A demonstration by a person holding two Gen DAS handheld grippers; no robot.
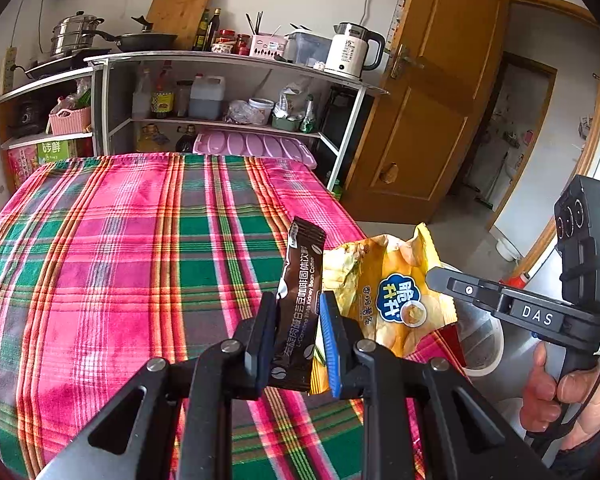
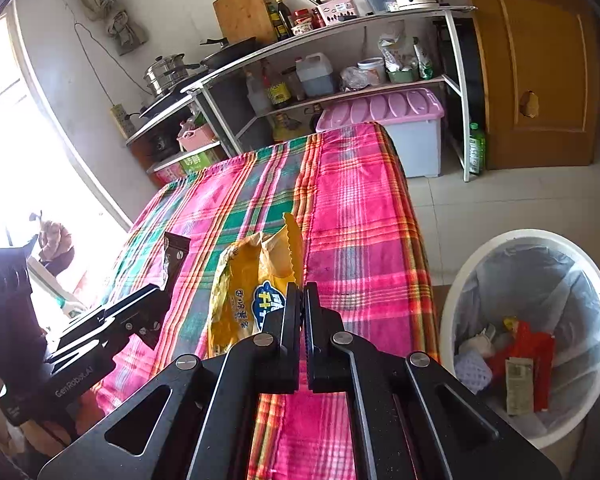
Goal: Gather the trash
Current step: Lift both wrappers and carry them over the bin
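My left gripper [image 1: 298, 300] is shut on a dark brown coffee sachet [image 1: 300, 304], held upright above the plaid-covered table [image 1: 120, 260]. Just right of it hangs a crumpled yellow chip bag [image 1: 396, 300], with my right gripper [image 2: 302, 292] shut on its edge. In the right wrist view the yellow chip bag [image 2: 244, 292] hangs off the fingers over the table's right side, and the left gripper with the brown sachet [image 2: 176, 254] shows at the left. A white trash bin [image 2: 532, 336] with a clear liner stands on the floor to the right, holding several wrappers.
A metal shelf rack [image 1: 220, 92] with pots, bottles and a kettle [image 1: 352, 50] stands behind the table. A lilac-lidded storage box [image 2: 396, 128] sits at the table's far end. A wooden door [image 1: 432, 92] is open at the right. A hand [image 1: 560, 400] holds the right gripper's handle.
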